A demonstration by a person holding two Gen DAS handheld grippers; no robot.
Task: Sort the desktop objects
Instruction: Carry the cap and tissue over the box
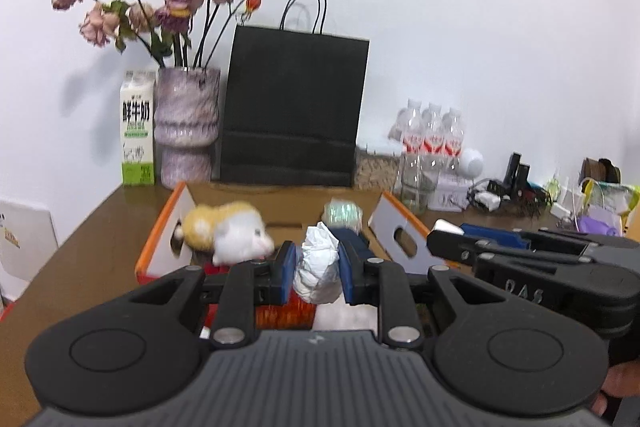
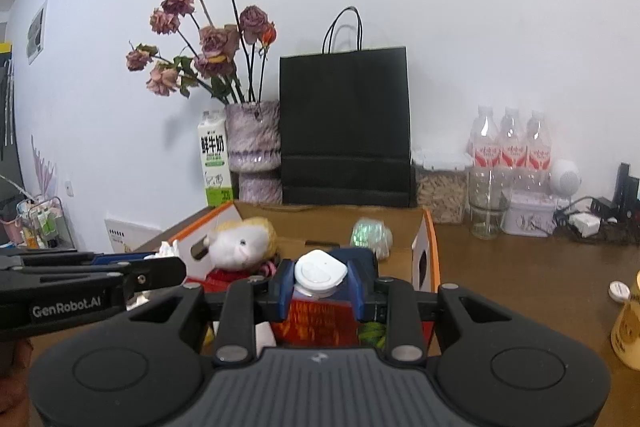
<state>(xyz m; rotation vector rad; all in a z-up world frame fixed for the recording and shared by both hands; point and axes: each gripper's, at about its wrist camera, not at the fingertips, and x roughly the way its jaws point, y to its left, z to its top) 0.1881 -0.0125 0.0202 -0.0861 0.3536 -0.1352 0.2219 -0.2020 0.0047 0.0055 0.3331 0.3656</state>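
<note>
A: Left gripper (image 1: 318, 273): jaws nearly together, blue pads pressed on a crumpled white paper ball (image 1: 318, 267), one pad on each side. The ball is carried clear above the cardboard box (image 1: 160, 239).

B: And the right gripper (image 2: 322, 285)?

A: Also narrow, clamped on a small white rounded device (image 2: 320, 273) held flat between its pads, over the same box. Can't tell what the device is.

B: Contents of the box, ahead of the grippers?

A: Plush toy (image 2: 244, 241), yellow and white, ahead and left of the right gripper against the orange-edged wall. A greenish wrapped bundle (image 2: 370, 235) ahead and slightly right. Something red with print directly beneath both grippers; unclear what.

B: Beyond the box?

A: Black paper bag (image 2: 346, 127) straight ahead at the wall, vase of dried roses (image 2: 252, 143) and milk carton (image 2: 215, 163) to its left, three water bottles (image 2: 510, 143) to its right
</note>
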